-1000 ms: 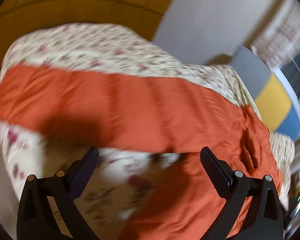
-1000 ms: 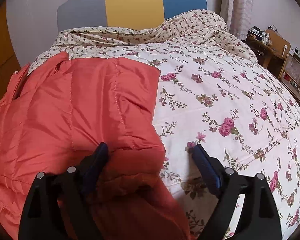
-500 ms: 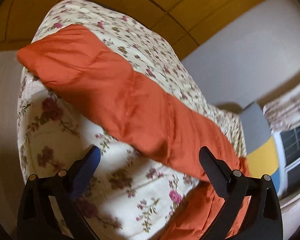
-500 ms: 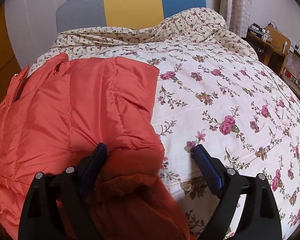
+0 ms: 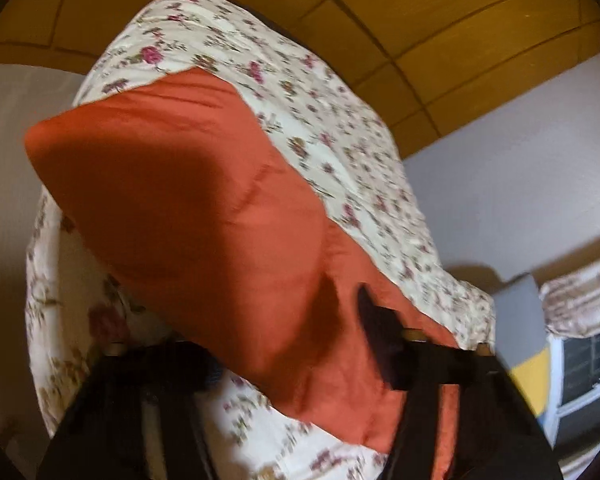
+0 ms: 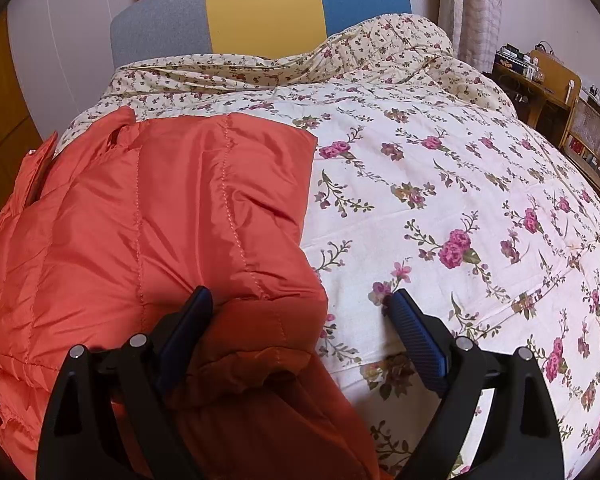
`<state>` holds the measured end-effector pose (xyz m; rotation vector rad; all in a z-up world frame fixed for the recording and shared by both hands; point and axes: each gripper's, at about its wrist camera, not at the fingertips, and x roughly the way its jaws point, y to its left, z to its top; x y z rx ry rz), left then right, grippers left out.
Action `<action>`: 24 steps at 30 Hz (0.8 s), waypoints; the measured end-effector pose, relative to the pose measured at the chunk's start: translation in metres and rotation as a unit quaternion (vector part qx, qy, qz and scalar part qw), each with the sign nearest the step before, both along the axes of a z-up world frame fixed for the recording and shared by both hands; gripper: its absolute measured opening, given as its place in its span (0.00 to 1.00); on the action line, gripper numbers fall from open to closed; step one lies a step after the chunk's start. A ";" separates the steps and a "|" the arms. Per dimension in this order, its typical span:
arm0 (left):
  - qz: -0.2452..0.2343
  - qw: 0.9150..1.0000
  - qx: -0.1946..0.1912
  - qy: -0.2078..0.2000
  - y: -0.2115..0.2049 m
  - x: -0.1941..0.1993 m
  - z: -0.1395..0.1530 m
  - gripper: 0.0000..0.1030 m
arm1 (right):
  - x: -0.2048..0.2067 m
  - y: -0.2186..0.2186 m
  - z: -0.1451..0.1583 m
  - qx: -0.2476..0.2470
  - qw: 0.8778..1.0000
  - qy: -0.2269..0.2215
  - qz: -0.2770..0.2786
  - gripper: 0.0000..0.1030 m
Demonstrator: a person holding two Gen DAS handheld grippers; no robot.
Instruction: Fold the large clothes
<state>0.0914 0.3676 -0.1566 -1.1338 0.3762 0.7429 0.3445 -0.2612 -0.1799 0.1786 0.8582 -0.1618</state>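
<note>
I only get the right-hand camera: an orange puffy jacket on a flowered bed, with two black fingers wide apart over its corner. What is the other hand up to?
Observer: The left gripper has just been closing its jaws, and a fold of the orange jacket is pinched between them.
Operator: Which bit of the jacket is that?
Observer: It is a long narrow stretch, possibly a sleeve. It runs away from the gripper across the flowered quilt, and its far end shows at the quilt's edge.
Operator: Anything else there that I can't see?
Observer: A window with a grille shows at that view's right edge, beyond the bed. The whole picture is somewhat blurred.
</note>
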 end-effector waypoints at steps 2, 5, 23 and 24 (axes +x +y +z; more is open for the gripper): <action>0.004 1.000 0.005 0.023 0.001 0.005 0.003 0.24 | 0.000 0.000 0.000 -0.001 1.000 0.000 0.000 0.88; -0.002 0.998 0.062 0.022 -0.014 0.013 0.027 0.23 | 0.000 0.000 0.000 0.000 1.000 0.000 0.000 0.88; -0.253 0.865 0.434 0.010 -0.245 0.141 0.140 0.24 | 0.000 -0.002 0.000 0.004 1.000 0.000 0.001 0.88; -0.261 0.859 0.440 0.011 -0.252 0.147 0.138 0.24 | 0.000 -0.002 0.000 0.005 1.000 -0.001 0.001 0.88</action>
